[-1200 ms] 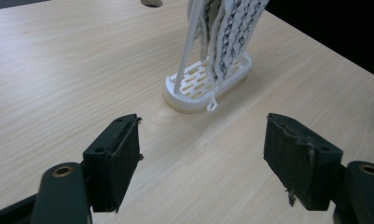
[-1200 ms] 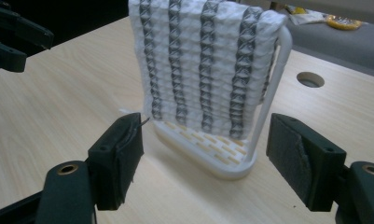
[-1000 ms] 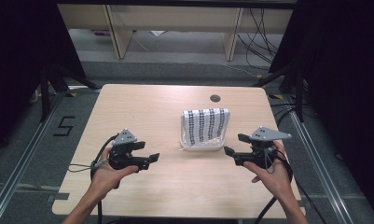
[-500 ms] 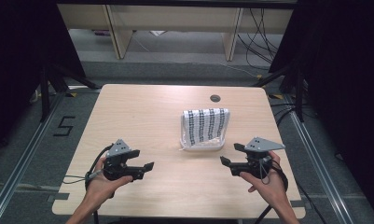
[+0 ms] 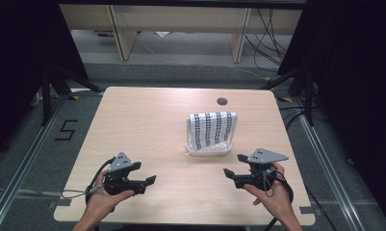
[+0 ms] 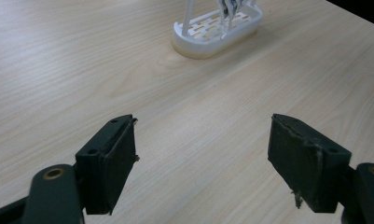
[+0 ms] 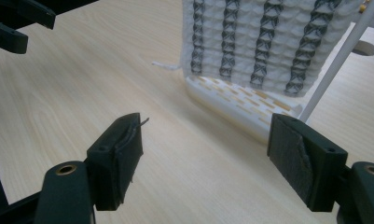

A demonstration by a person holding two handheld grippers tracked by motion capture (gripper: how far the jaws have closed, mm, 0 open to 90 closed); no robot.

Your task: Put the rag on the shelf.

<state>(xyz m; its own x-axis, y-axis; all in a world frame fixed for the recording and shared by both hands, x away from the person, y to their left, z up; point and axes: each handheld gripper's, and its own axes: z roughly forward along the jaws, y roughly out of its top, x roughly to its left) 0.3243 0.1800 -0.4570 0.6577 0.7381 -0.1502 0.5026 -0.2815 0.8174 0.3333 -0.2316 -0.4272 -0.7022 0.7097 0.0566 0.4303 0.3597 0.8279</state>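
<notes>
both our grippers have sunk toward the table (image 5: 147,125). left gripper (image 5: 152,180) and right gripper (image 5: 227,172) gape, grasping nothing; one towel (image 5: 212,130) on one white rack (image 5: 207,150) stands beyond our fingertips, nearer the right's.

At the top of the left gripper view, the frame edge cuts off the white rack (image 6: 217,29) and its patterned cloth (image 6: 229,7) (only a scrap shows); the right gripper view crops the cloth's top edge too.
</notes>
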